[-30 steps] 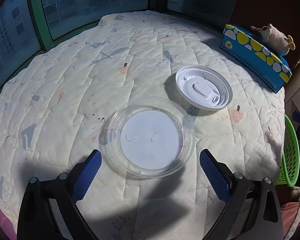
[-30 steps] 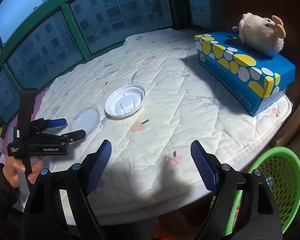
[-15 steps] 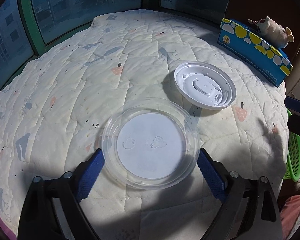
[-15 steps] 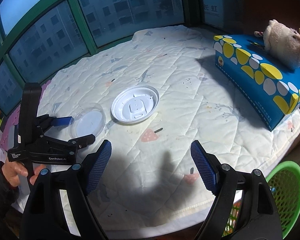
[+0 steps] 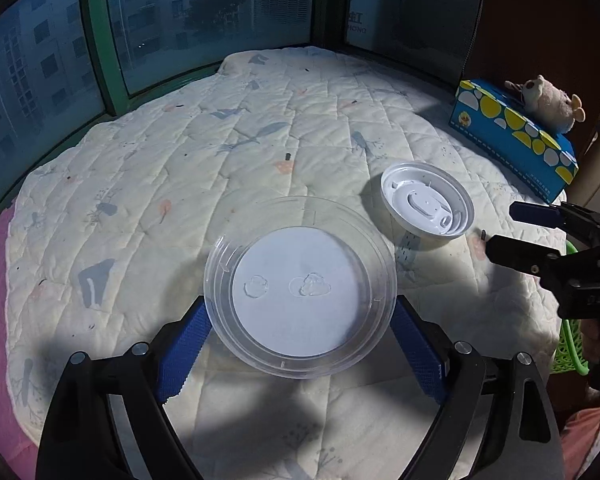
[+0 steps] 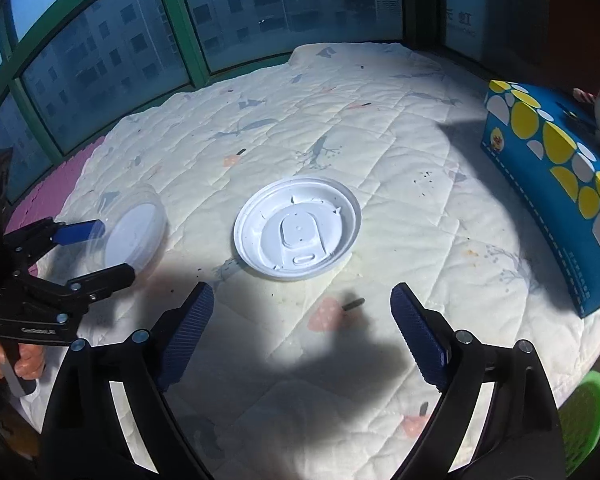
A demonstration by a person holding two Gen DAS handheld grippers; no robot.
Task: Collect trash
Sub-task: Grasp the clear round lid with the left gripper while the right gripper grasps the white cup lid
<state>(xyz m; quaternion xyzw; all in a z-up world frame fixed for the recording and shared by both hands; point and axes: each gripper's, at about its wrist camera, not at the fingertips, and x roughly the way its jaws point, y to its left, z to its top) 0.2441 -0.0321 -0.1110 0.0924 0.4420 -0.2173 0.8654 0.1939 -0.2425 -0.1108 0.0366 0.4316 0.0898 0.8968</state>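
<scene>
Blue-padded fingers of the left gripper (image 5: 300, 332) are set against opposite edges of a clear plastic lid (image 5: 300, 298), which is gripped between them and appears raised off the quilt. The lid is round and transparent, with a white disc visible through its middle and two small embossed marks on it. In the right wrist view the same lid (image 6: 134, 232) is seen clamped between one blue pad and one black finger of that gripper, near the left edge of the quilted mat (image 6: 380, 140).

Nothing is held by the right gripper (image 6: 302, 332): its jaws are opening, with only bare quilt and a printed strawberry between them. Just beyond its fingertips a white plastic cup lid (image 6: 296, 232) lies upside down on the mat, untouched. The same white lid (image 5: 426, 204) is seen in the left wrist view to the right of the clear lid and apart from it, with the right gripper's fingers reaching in from the right edge close to it.

Farther right, a blue tissue box (image 6: 556, 168) with yellow and white spots is placed along the mat's edge, and a small plush toy (image 5: 546, 102) is seated on top of it. A green mesh basket (image 6: 584, 420) is seen below the mat's right edge. Green-framed windows (image 6: 100, 60) are seen behind the mat.
</scene>
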